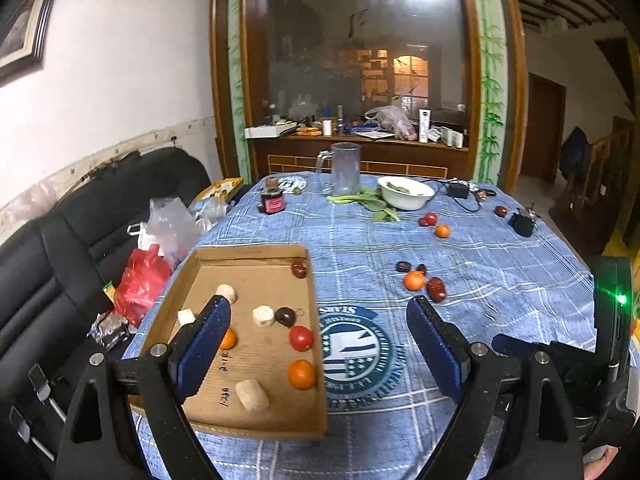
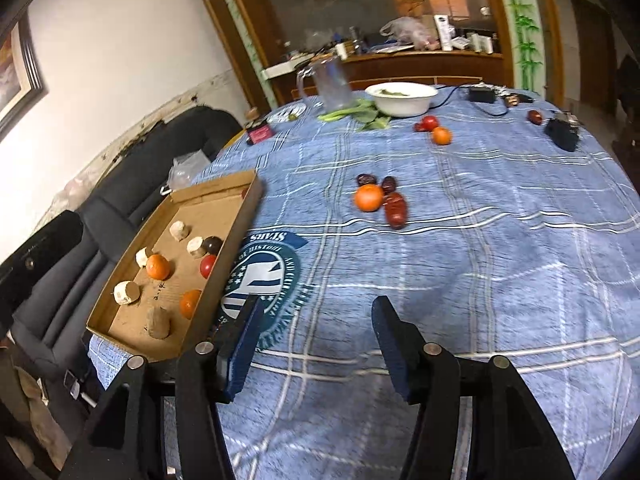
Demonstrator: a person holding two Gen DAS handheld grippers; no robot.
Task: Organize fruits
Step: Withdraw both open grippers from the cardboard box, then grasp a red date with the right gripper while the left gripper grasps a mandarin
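both claws spread wide, gripping nothing

left claw [image 1: 318,312] hung over the cardboard tray [image 1: 224,256] of fruit, right claw [image 2: 316,308] over the table [image 2: 500,264]; loose orange [image 2: 368,197] and dates [image 2: 396,209] sat mid-cloth.

Left gripper [image 1: 318,312]: two black angular arms are shown, each faced with a dark blue ribbed pad [image 1: 208,344] and fixed by round silver screws [image 1: 159,349]. A green indicator light [image 1: 621,300] is seen at the right edge. Right gripper [image 2: 316,312]: the same black frame, blue pads and silver screws [image 2: 432,348] are shown across the lower frame.
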